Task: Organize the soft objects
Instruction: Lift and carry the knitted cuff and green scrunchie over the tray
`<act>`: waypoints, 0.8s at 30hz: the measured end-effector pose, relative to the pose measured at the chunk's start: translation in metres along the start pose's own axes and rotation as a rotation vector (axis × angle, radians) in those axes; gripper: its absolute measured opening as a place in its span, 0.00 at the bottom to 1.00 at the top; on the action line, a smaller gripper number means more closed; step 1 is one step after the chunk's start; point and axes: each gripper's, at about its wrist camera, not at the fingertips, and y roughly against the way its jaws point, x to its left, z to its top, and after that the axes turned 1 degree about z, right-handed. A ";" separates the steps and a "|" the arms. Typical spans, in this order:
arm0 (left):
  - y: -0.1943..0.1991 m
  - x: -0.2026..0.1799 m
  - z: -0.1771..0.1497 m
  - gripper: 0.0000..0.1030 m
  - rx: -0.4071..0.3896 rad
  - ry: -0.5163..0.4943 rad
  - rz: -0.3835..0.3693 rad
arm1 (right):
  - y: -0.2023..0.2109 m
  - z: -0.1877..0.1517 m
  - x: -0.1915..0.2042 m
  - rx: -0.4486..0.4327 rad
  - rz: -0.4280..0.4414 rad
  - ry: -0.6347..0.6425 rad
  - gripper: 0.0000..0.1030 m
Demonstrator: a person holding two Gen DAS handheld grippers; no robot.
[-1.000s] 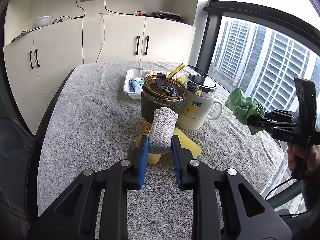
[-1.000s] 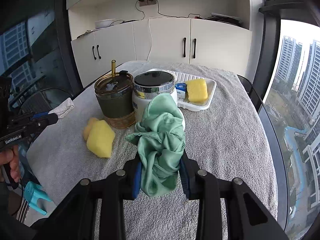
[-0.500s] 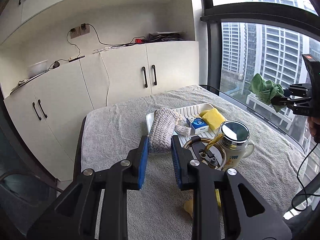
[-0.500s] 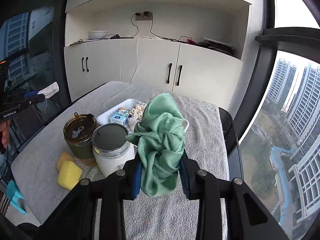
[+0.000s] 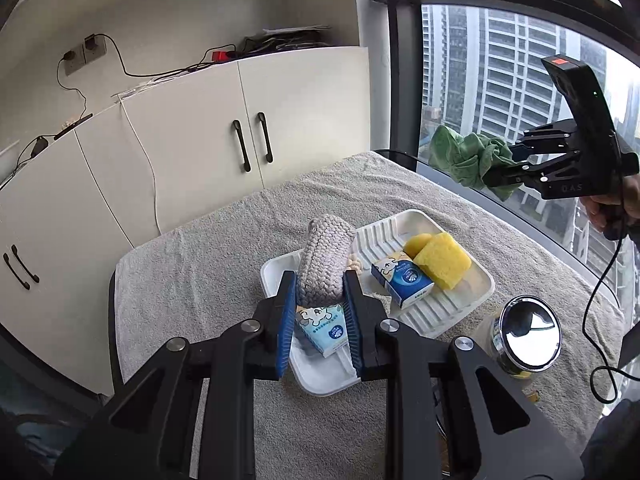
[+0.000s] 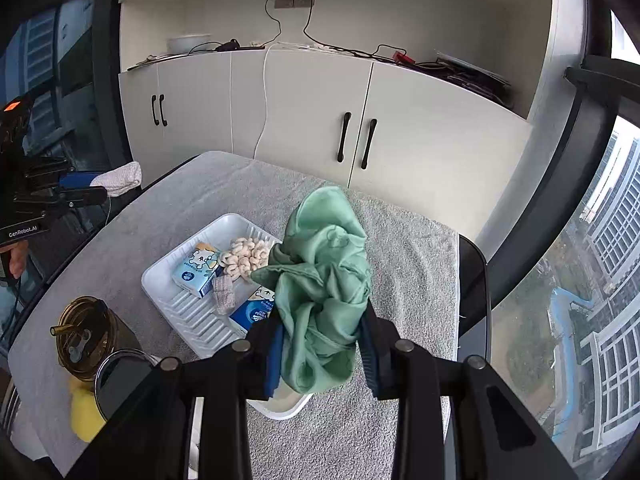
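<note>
Colours in your two grips and on the tray

Your left pads (image 5: 285,316) are blue around a grey knitted cloth (image 5: 326,266); at 2 o'clock hangs a green cloth (image 6: 326,288). The ribbed white tray (image 5: 452,304) carries yellow sponges (image 5: 442,260) and blue-and-white packets (image 5: 402,284).

A coarse grey terry cloth (image 5: 208,280) covers the tabletop, and on it the white tray (image 5: 472,296) looks like ribbed, faintly glossy plastic, holding porous yellow sponges (image 5: 442,260) at its 1 o'clock corner and printed paper tissue packs (image 5: 402,284) with a slight sheen. The grey knitted piece (image 5: 326,266) is chunky, matt yarn between blue ridged pads on matt black plastic fingers (image 5: 354,312), while the green cloth (image 6: 324,300) is thin, smooth and softly lustrous, possibly satin. At 4 o'clock the mug lid (image 5: 530,334) is mirror-polished metal, the cupboard doors (image 6: 312,120) smooth matt white.
</note>
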 end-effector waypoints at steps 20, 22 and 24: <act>-0.125 -0.012 -0.017 0.21 0.173 -0.103 -0.219 | -0.165 0.005 0.016 0.226 0.144 0.011 0.34; -0.127 -0.014 -0.019 0.21 0.179 -0.102 -0.237 | -0.166 0.005 0.016 0.225 0.147 0.007 0.34; -0.131 -0.017 -0.021 0.21 0.192 -0.111 -0.245 | -0.168 0.005 0.016 0.230 0.147 0.010 0.35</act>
